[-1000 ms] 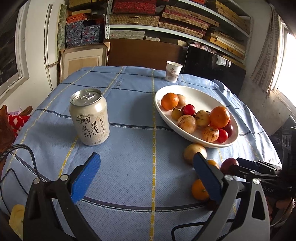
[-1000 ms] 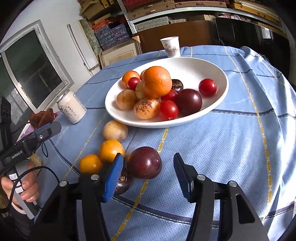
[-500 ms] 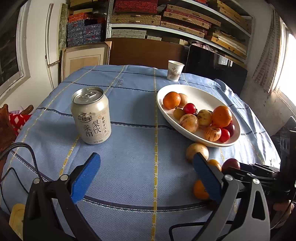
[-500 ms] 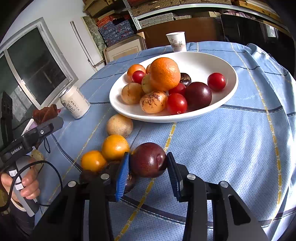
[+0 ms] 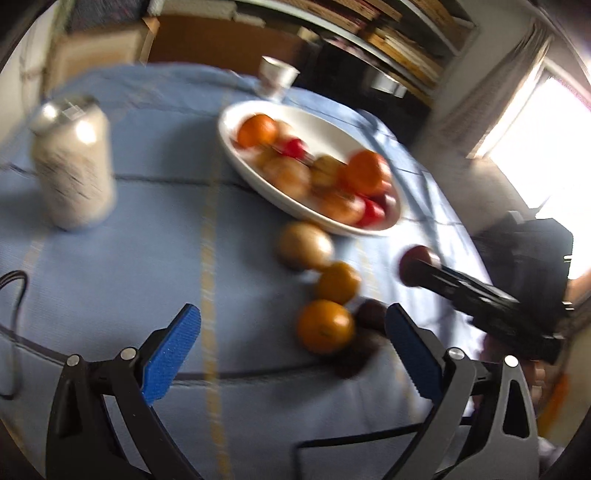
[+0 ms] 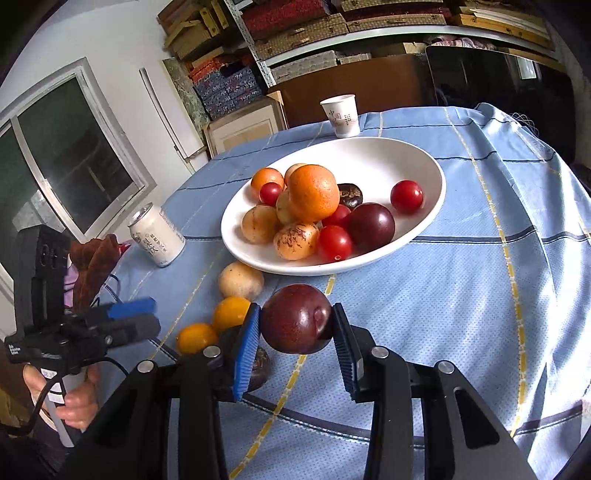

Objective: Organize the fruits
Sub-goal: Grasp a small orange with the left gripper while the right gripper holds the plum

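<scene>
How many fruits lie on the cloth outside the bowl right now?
4: pale fruit beside the bowl, far orange, near orange, dark fruit behind the right claw, which grips a plum. Others may hide.

A pale drink can is standing upright on the blue checked cloth covering the bench. A white paper cup is standing at the far edge. Shelves with boxes are filling the wall behind.
</scene>
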